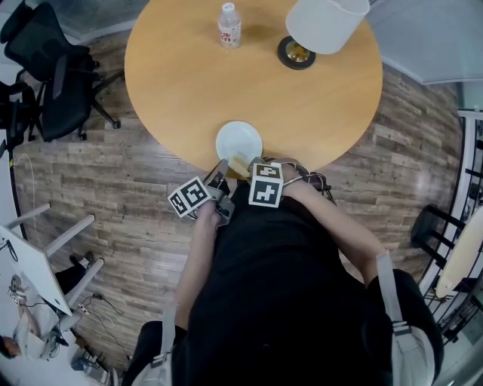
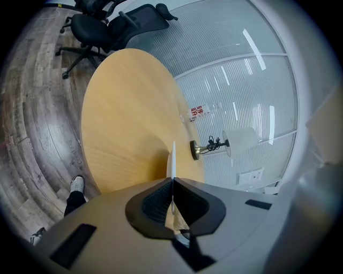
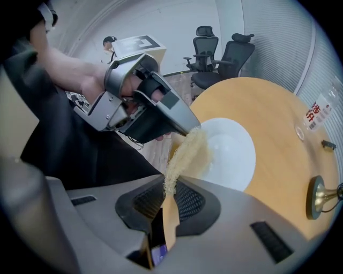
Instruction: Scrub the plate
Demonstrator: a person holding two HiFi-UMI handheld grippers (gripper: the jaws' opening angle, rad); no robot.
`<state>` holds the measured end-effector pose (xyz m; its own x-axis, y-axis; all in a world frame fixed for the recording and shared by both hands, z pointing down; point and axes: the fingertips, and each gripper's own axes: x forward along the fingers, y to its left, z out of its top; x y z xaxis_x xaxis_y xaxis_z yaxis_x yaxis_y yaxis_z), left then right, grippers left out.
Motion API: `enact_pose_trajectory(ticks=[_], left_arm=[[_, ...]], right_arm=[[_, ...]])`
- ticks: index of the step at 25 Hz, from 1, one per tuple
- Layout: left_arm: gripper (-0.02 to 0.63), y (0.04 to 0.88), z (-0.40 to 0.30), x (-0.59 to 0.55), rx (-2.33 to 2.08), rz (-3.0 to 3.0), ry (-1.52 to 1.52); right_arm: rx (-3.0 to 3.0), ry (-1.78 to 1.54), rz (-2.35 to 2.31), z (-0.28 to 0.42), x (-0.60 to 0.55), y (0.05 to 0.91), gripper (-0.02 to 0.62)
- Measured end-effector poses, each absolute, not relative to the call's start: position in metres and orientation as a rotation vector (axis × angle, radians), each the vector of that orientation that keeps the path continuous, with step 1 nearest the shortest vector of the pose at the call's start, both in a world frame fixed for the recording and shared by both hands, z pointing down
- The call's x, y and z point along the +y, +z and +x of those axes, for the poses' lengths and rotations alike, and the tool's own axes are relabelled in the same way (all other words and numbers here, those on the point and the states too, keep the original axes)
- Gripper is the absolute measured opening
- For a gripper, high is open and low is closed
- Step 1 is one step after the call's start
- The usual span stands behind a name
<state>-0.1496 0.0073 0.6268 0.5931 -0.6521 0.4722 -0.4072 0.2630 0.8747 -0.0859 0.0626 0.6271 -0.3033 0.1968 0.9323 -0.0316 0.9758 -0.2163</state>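
**Plate** (image 1: 239, 140): white and round, sitting at the near edge of the round wooden counter (image 1: 181, 75).

**Left gripper** (image 1: 222, 173): its jaws are pinching the plate's near rim with almost no gap. In the left gripper view the rim is showing edge-on between them.

**Sponge** (image 3: 185, 155): yellow, with a fuzzy scrubbing face.

**Right gripper** (image 3: 166, 198): its jaws are clamping the sponge's lower end. The rest of the sponge is sticking out past the jaw tips and reaching over the plate's near side, just beside the left gripper's jaw tips. Whether it is pressing on the plate cannot be told.

**Bottle** (image 1: 229, 25) and **lamp** (image 1: 324, 22): standing on the far side of the counter, well apart from the plate.

**Office chairs** (image 1: 53, 83): standing on the wooden floor (image 1: 113, 188) to the left.
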Motion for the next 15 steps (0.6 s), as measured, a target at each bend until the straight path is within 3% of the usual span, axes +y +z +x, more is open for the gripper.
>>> enact_pose_trajectory(ticks=[15], left_arm=[[0.020,0.625,-0.143,0.011,-0.992,1.380,-0.189]], right_arm=[[-1.791,0.384,0.076,-0.035,0.008,0.671,0.046]])
